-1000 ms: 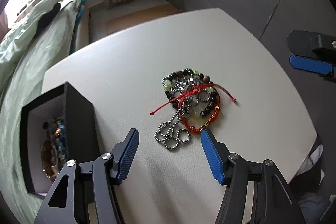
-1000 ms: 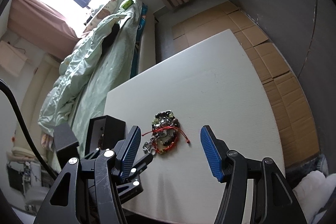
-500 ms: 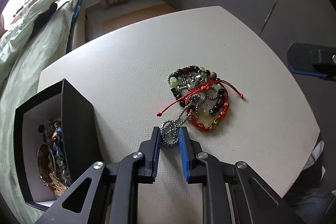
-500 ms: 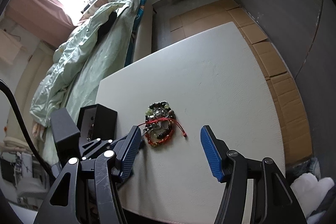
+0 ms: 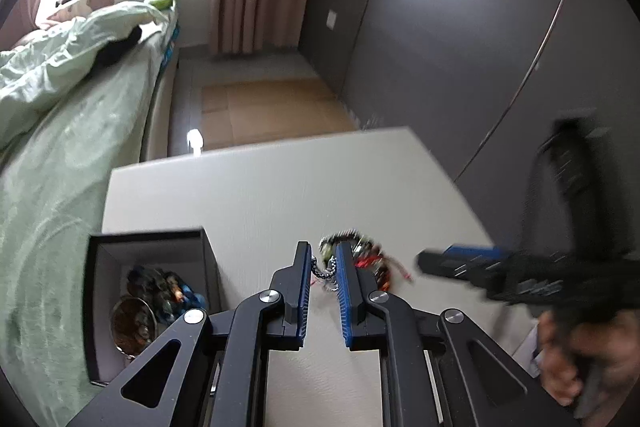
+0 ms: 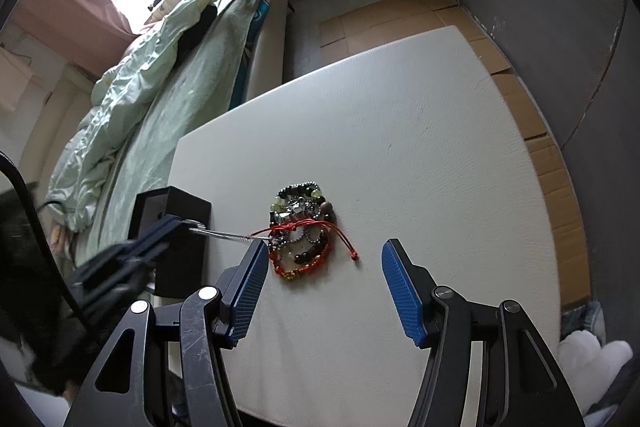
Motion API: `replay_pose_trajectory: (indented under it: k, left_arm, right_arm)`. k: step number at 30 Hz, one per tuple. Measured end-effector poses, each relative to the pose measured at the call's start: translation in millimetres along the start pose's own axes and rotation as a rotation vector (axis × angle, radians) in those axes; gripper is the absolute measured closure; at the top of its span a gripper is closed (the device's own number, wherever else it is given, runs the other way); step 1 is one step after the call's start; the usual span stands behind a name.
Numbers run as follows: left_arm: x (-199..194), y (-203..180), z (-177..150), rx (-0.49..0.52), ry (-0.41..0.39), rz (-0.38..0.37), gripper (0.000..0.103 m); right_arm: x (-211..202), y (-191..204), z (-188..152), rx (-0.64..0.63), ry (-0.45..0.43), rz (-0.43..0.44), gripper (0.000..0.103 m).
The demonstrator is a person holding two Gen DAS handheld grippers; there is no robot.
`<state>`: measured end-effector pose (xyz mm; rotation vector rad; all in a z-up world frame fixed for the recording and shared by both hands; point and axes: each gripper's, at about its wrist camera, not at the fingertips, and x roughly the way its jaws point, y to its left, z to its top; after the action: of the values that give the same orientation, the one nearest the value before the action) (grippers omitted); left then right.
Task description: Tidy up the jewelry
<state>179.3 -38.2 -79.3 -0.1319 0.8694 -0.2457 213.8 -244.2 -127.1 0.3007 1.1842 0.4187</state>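
Note:
A tangle of bead bracelets (image 6: 304,227) with a red cord lies mid-table, also seen as a pile (image 5: 360,255) past my left fingers. My left gripper (image 5: 323,247) is shut on a silver ball chain (image 5: 322,273) and raised off the white table (image 5: 260,195). From the right wrist view the left gripper (image 6: 176,225) is blurred beside the box, and the chain (image 6: 232,235) stretches taut from it to the pile. My right gripper (image 6: 325,247) stands open over the pile's near edge with nothing held. An open black box (image 5: 148,239) with several pieces inside stands at the left.
A bed with a pale green quilt (image 6: 152,99) runs along the table's left side. Cardboard sheets (image 6: 400,15) cover the floor beyond the table (image 6: 400,147), and a grey wardrobe wall (image 5: 460,47) stands to the right. A hand (image 5: 568,367) holds the right gripper (image 5: 452,257).
My left jaws closed on the silver chain's loop, then rose and tilted up, pulling the chain taut from the pile. The right gripper came a little lower towards the pile.

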Motion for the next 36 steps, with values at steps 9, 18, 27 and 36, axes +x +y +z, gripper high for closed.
replay_pose_trajectory:
  k: [9, 18, 27, 36]
  left_arm:
    - [-44, -12, 24, -0.001, -0.120, -0.006, 0.090]
    - [-81, -17, 45, 0.021, -0.193, 0.019, 0.090]
    - [-119, -27, 60, 0.061, -0.253, 0.060, 0.090]
    - [-152, -16, 69, 0.062, -0.306, 0.106, 0.090]
  right_arm:
    - [27, 5, 3, -0.015, 0.045, -0.010, 0.051]
    - [51, 10, 6, -0.068, 0.073, -0.069, 0.067]
    - [46, 10, 7, -0.065, 0.061, -0.042, 0.099]
    - [25, 18, 7, -0.049, 0.013, 0.041, 0.099]
